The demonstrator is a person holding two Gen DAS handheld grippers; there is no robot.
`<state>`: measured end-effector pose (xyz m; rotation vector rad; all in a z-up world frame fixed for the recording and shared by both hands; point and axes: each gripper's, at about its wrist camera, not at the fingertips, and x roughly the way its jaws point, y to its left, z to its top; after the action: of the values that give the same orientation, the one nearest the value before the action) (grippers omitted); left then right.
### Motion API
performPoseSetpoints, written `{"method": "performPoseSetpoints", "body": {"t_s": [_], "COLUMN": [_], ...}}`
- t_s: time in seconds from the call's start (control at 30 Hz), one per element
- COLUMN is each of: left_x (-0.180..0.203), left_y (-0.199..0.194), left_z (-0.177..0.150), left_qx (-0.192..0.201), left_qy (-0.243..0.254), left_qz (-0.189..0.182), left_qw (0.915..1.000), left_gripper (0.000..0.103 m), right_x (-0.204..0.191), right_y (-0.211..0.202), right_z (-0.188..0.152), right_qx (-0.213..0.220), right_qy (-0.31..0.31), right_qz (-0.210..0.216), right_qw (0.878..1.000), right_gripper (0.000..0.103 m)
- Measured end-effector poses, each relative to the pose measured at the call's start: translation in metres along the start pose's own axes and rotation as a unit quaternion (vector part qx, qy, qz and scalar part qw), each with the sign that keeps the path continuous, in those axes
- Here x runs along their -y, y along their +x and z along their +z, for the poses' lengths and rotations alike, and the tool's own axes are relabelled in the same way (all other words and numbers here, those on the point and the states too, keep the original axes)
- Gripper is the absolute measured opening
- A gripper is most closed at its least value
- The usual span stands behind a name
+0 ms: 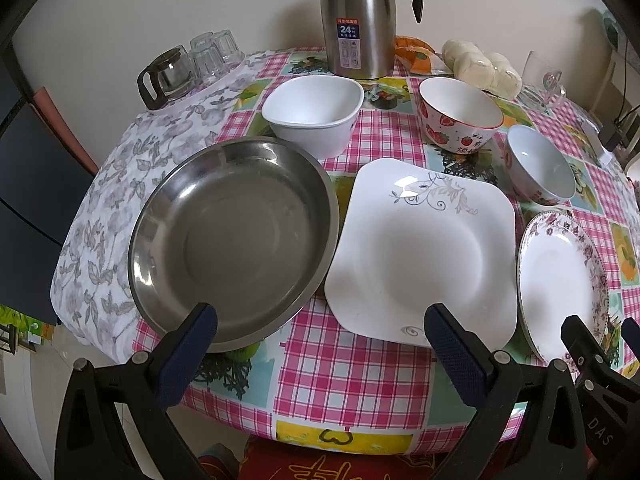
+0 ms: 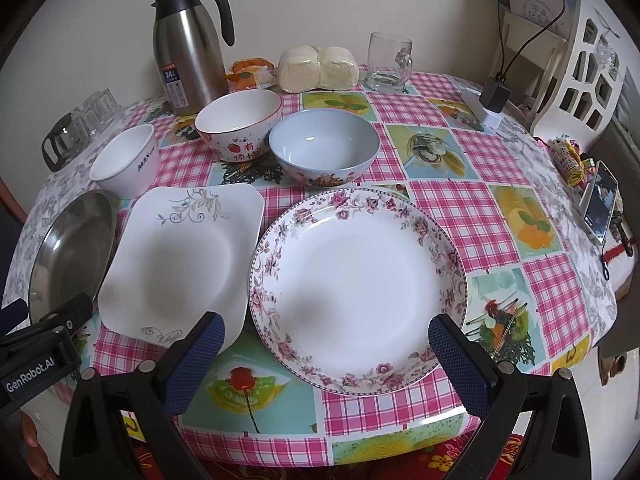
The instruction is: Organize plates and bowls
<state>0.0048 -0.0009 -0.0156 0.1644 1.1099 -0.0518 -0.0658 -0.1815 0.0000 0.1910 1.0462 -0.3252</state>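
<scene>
Both claws hover at the near edge of the counter (image 2: pixel 460 208), holding nothing. The left claw (image 1: pixel 320 332) is spread wide, one finger over the steel dish (image 1: pixel 234 240), the other over the square white plate (image 1: pixel 420 252). The right claw (image 2: pixel 326 340) is spread wide too, either side of the flowered round plate (image 2: pixel 358 288). The three plates lie in a row at the front, close together. Behind them stand three bowls, apart from one another: a plain white bowl (image 1: pixel 314 114), a strawberry bowl (image 1: pixel 460 120) and a pale blue bowl (image 2: pixel 324 152). A steel jug (image 1: pixel 358 20) stands at the back.
</scene>
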Motion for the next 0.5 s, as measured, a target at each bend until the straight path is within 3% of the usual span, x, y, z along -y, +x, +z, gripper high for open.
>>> {"method": "performPoseSetpoints", "body": {"t_s": [0.5], "left_x": [-0.0014], "left_y": [0.0034], "left_z": [-0.0011], "left_qx": [-0.004], "left_qy": [-0.004], "left_qz": [-0.003], "left_qw": [1.0], "left_gripper": [0.103], "right_x": [-0.0005], "right_y": [0.0022], "right_z": [-0.002], "right_qx": [-0.004], "right_qy": [-0.002], "right_qz": [-0.002], "right_qw": [1.0], "right_gripper": [0.103]}}
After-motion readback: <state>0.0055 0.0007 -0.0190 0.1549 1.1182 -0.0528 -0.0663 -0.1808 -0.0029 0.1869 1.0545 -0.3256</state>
